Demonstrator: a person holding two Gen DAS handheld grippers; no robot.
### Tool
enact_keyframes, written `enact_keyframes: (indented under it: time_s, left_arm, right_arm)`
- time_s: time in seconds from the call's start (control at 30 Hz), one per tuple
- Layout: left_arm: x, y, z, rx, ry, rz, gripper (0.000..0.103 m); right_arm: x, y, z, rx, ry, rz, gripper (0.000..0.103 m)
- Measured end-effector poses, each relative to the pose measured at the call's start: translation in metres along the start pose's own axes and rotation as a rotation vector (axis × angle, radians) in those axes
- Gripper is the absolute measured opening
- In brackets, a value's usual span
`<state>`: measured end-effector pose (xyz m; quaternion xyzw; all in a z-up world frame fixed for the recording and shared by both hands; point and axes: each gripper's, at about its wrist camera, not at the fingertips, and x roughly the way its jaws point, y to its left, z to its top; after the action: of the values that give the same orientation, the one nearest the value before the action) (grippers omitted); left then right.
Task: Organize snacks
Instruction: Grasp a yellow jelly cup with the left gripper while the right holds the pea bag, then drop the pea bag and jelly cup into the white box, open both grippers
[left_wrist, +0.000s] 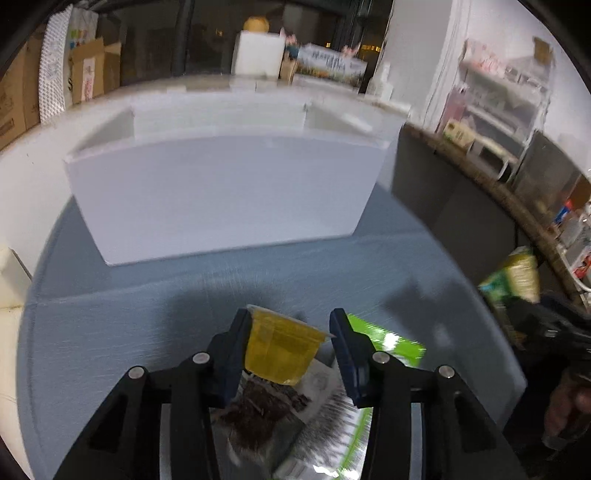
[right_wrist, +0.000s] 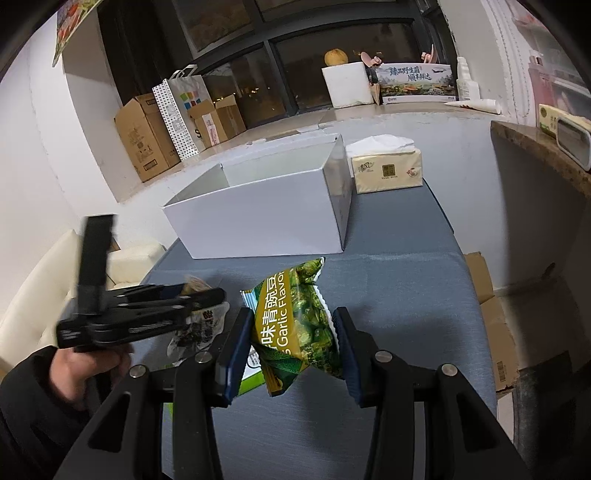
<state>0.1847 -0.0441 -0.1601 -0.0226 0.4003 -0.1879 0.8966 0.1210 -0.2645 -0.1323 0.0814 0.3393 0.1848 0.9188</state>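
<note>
Yellow jelly cup (left_wrist: 282, 345) is clamped by the left gripper (left_wrist: 290, 350). Green pea bag (right_wrist: 295, 325) is clamped by the right gripper (right_wrist: 291, 343). White box (right_wrist: 258, 218) lies just beyond both, nearer the left.

The open box (right_wrist: 258, 225) sits on the table (right_wrist: 399, 273), toward its far end, with the tissue pack (right_wrist: 386, 171) just beside it on the right, at the table's back corner. Nearer than the box, the pea bag (right_wrist: 295, 325) is between the fingers of the right gripper (right_wrist: 291, 347), above the tabletop. To its left the left gripper (left_wrist: 290, 343) has the jelly cup (left_wrist: 282, 347) between its fingers, over a flat snack packet (left_wrist: 266, 402) lying on the table. Another packet (left_wrist: 384, 338) lies just right of that cup. Behind the table, cardboard boxes (right_wrist: 147, 136) and a paper bag (right_wrist: 183, 110) stand along the wall by the window. A foam block (right_wrist: 347, 85) rests on the sill to their right.
</note>
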Motion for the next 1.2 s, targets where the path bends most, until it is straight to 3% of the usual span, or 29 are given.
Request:
enact_keyframes:
  time_s: [0.13, 0.3, 0.5, 0.6, 0.77, 1.07, 1.13, 1.17, 1.2]
  left_arm:
    - [-0.038, -0.001, 0.012, 0.008, -0.089, 0.003, 0.048]
    - [-0.071, 0.012, 0.053, 0.027, -0.186, 0.04, 0.048]
    - [-0.068, 0.038, 0.118, 0.021, -0.237, 0.087, 0.048]
    - [-0.05, 0.053, 0.147, 0.014, -0.227, 0.109, 0.048]
    - [-0.014, 0.066, 0.166, 0.008, -0.179, 0.138, 0.048]
    - [0.032, 0.082, 0.162, 0.003, -0.107, 0.168, 0.049]
    - [0.035, 0.086, 0.16, -0.013, -0.097, 0.176, 0.055]
    - [0.036, 0.087, 0.159, -0.021, -0.094, 0.176, 0.074]
    - [0.035, 0.088, 0.158, -0.028, -0.093, 0.178, 0.098]
  right_arm:
    - [0.007, 0.006, 0.012, -0.014, -0.009, 0.012, 0.048]
    - [0.021, 0.018, 0.056, -0.032, -0.055, 0.036, 0.048]
    - [0.049, 0.027, 0.125, -0.039, -0.104, 0.054, 0.048]
    - [0.069, 0.026, 0.152, -0.036, -0.098, 0.046, 0.048]
    - [0.108, 0.017, 0.184, -0.031, -0.058, 0.009, 0.048]
    - [0.149, 0.003, 0.178, -0.011, 0.017, -0.015, 0.048]
    - [0.152, 0.003, 0.176, -0.017, 0.021, -0.031, 0.05]
    - [0.153, 0.002, 0.176, -0.013, 0.024, -0.043, 0.054]
    - [0.153, 0.002, 0.176, -0.007, 0.028, -0.046, 0.078]
